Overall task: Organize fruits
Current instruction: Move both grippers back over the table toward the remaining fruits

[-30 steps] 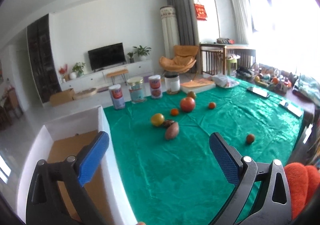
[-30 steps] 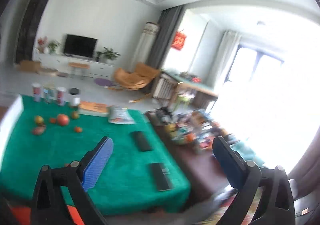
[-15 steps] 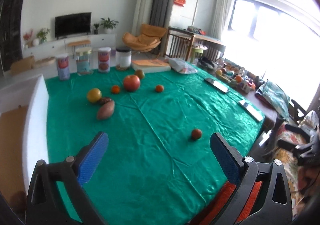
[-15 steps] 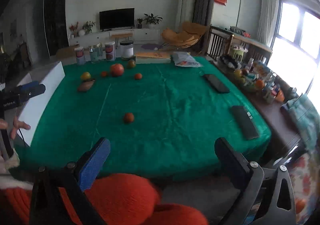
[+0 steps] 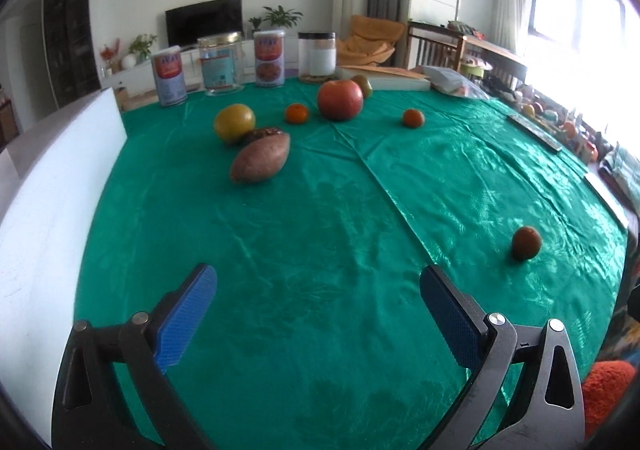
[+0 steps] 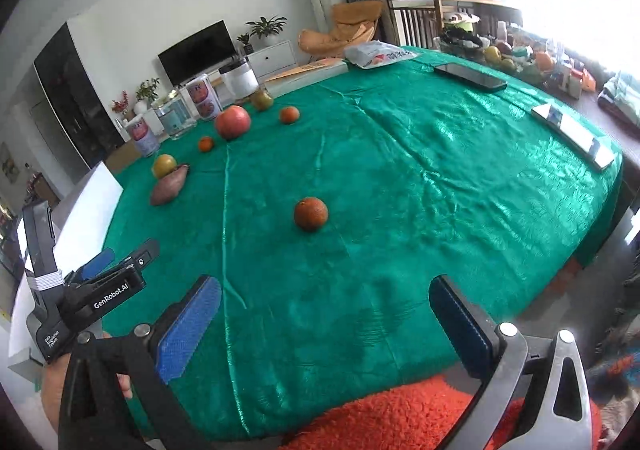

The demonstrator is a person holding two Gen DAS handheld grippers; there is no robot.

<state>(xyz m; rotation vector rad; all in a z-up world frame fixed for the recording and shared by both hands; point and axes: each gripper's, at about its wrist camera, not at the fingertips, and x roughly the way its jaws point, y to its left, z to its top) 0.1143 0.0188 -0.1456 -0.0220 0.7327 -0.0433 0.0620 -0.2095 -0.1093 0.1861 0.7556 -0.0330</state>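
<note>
On the green tablecloth (image 5: 320,234) lie a sweet potato (image 5: 260,162), a yellow fruit (image 5: 234,122), a big red apple (image 5: 340,99), two small oranges (image 5: 297,113) (image 5: 413,117), a greenish fruit (image 5: 363,84) and a lone dark orange fruit (image 5: 526,243). My left gripper (image 5: 318,300) hovers open over the near cloth, empty. My right gripper (image 6: 324,310) is open and empty too, near the front edge, with the lone dark orange fruit (image 6: 311,213) ahead of it. The left gripper's body (image 6: 100,290) shows at the right wrist view's left.
A white box wall (image 5: 48,218) borders the cloth on the left. Several jars and cans (image 5: 220,64) line the far edge beside a flat box (image 5: 384,76) and a plastic bag (image 5: 456,84). Phones (image 6: 470,76) and a remote (image 6: 572,132) lie at the right. An orange fuzzy sleeve (image 6: 400,414) is below.
Both grippers swung toward the table and dropped closer to the cloth; the fruit now looks nearer. The left view moved off the white box. Both stay open.
</note>
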